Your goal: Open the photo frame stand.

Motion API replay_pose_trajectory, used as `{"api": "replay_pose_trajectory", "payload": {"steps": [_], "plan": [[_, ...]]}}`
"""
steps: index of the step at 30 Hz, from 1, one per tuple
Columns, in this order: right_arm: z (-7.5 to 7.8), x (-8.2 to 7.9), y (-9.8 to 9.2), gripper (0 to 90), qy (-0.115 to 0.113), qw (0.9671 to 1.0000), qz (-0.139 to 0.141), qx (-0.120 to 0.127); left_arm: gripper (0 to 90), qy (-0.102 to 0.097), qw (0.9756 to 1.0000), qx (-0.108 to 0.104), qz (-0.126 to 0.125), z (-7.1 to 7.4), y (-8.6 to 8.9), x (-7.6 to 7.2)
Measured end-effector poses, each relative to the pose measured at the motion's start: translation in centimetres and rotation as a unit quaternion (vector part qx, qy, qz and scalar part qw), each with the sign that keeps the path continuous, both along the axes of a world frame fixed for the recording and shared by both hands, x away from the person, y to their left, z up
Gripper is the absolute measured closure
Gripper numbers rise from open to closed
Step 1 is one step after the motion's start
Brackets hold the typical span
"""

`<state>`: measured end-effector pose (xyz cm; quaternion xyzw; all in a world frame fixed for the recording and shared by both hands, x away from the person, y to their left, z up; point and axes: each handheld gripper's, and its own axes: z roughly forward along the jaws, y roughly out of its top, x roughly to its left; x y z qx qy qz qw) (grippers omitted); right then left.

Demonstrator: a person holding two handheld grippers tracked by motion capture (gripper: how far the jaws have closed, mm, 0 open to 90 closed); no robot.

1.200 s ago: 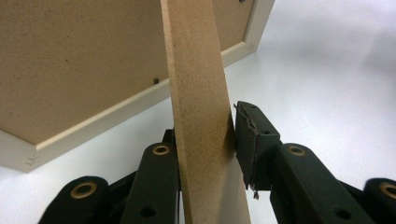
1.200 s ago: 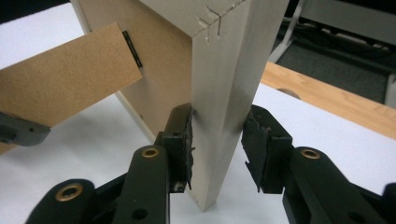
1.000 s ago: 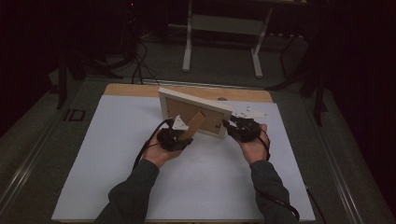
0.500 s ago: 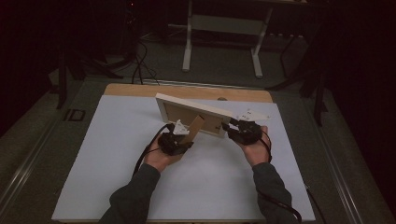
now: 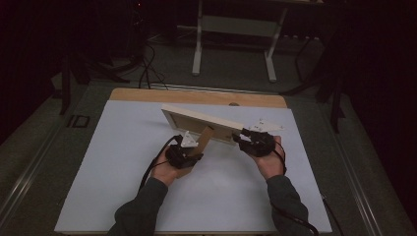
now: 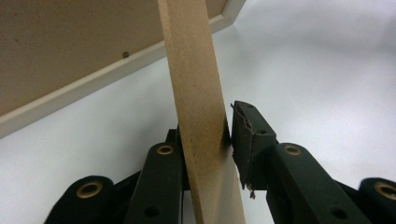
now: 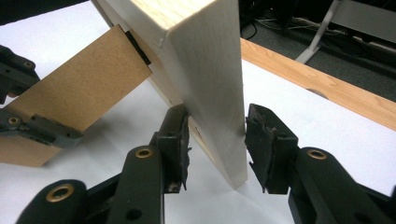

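A pale wooden picture frame (image 5: 206, 120) is tilted above the white mat, its brown back (image 6: 70, 46) toward the person. A brown fibreboard stand leg (image 5: 204, 139) juts from that back. My left gripper (image 5: 194, 155) is shut on this leg (image 6: 196, 93), pads on both of its faces. My right gripper (image 5: 243, 140) straddles the frame's right end (image 7: 210, 70). Its jaws (image 7: 217, 135) have just been opening, and the frame's edge sits between the pads with a slim gap at the right pad. The left gripper (image 7: 18, 116) and the leg (image 7: 79, 93) also appear in the right gripper view.
A white mat (image 5: 123, 187) covers the table, with a strip of bare wood (image 5: 196, 96) along the far edge. Beyond the table stand a white metal stand (image 5: 236, 24) and floor cables (image 5: 147, 73). Cables trail from both grippers.
The frame's left end has sunk slightly toward the mat. Both hands have stayed nearly where they were.
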<state>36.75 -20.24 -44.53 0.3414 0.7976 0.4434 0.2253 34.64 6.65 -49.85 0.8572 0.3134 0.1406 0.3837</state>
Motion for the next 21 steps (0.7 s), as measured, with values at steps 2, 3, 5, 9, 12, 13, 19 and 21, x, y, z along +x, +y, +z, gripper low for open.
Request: {"api": "replay_pose_trajectory", "payload": {"steps": [2, 3, 5, 9, 12, 13, 19, 21], "plan": [[-0.06, -0.13, 0.03, 59.1, -0.001, 1.0, 0.001, -0.001, 73.3, 0.0, 1.0, 0.004, -0.001, -0.05, -0.01, -0.06], [-0.1, -0.2, 0.04, 59.0, -0.001, 1.0, 0.001, 0.0, 73.1, 0.001, 1.0, 0.004, -0.002, -0.08, -0.01, -0.07], [-0.16, -0.24, 0.01, 58.9, -0.002, 1.0, 0.003, 0.0, 73.0, 0.001, 1.0, 0.004, -0.002, -0.12, -0.04, -0.12], [-0.19, -0.35, 0.03, 58.8, -0.002, 1.0, 0.003, -0.002, 72.5, 0.001, 1.0, 0.005, -0.003, -0.17, -0.09, -0.24], [-0.28, -0.46, 0.03, 58.5, -0.002, 1.0, 0.007, 0.0, 72.5, 0.0, 1.0, 0.004, -0.002, -0.37, -0.04, -0.39], [-0.3, -0.51, 0.03, 58.4, -0.001, 1.0, 0.007, 0.0, 72.5, 0.001, 1.0, 0.004, -0.003, -0.41, -0.01, -0.38], [-0.65, -0.6, 0.04, 58.3, 0.001, 1.0, 0.007, -0.001, 72.2, 0.005, 1.0, 0.002, -0.004, -0.54, 0.06, -0.44], [-0.77, -0.59, 0.0, 58.5, 0.001, 1.0, 0.005, -0.002, 71.8, 0.005, 1.0, 0.002, -0.005, -0.54, 0.06, -0.44]]}}
